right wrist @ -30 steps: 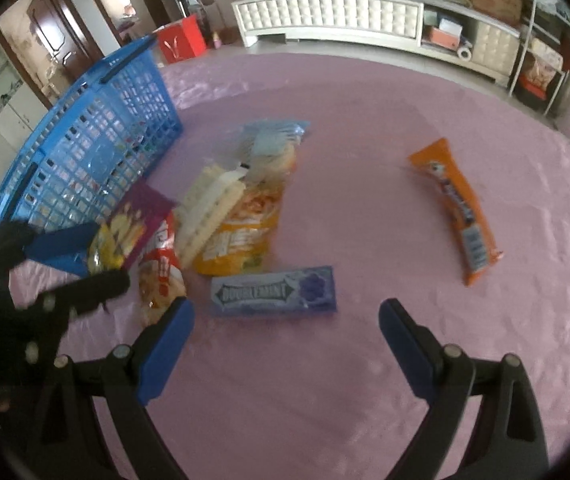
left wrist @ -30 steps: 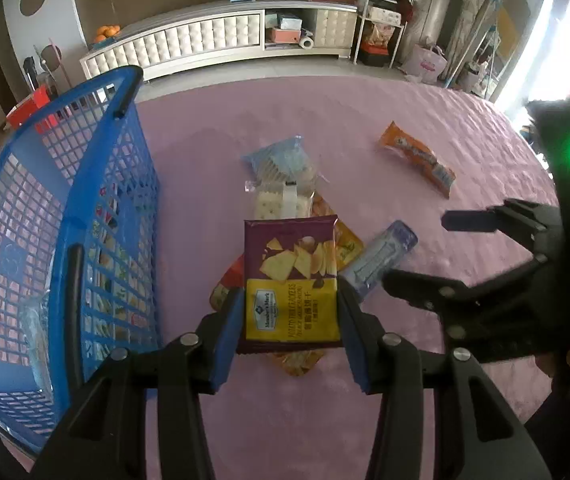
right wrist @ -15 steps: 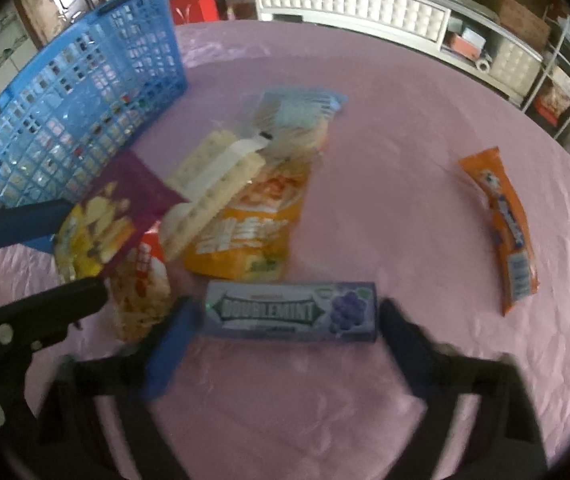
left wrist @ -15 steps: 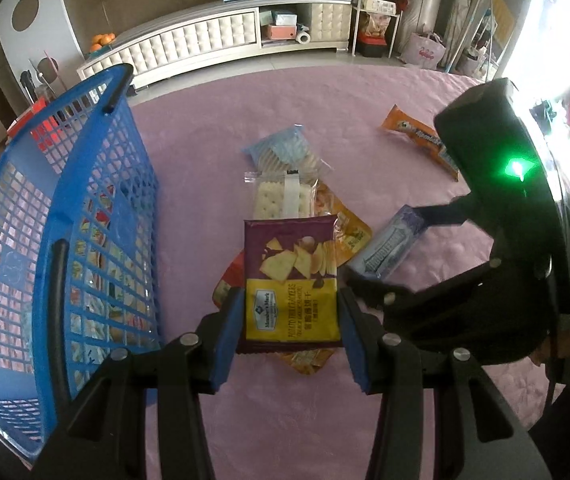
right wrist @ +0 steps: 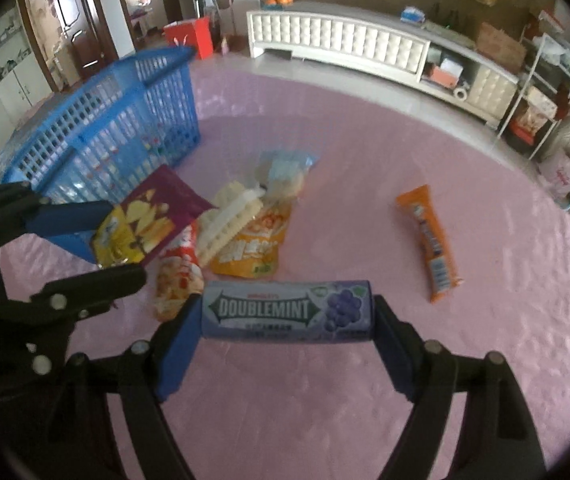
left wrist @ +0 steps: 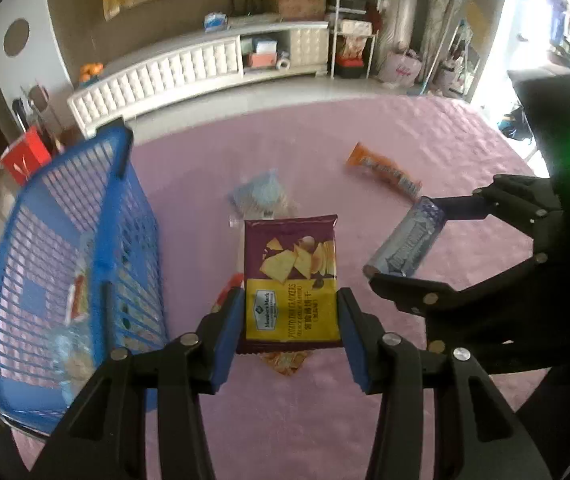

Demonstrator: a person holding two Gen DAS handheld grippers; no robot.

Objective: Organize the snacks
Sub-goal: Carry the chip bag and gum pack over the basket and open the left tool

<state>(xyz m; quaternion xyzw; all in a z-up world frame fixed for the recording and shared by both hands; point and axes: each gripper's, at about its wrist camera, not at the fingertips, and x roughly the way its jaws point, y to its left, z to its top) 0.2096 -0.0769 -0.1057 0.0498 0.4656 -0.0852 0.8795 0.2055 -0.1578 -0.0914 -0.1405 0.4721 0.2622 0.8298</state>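
Cracker packet [left wrist: 291,284] pinched in left tool [left wrist: 289,320], gum pack [right wrist: 287,311] in right tool [right wrist: 285,326]

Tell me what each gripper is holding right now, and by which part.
The left gripper clamps the purple-and-yellow cracker packet by the side edges of its lower half. The right gripper grips the Doublemint gum pack end to end, at its two short ends.

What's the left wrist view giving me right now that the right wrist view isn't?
Only the left wrist view looks into the blue basket, with packets lying on its floor. Only the right wrist view shows the yellow snack bag and white cracker pack clearly, plus the Doublemint label. Both show the left gripper shut on the purple chip packet, the right gripper shut on the gum pack, and the orange bar.
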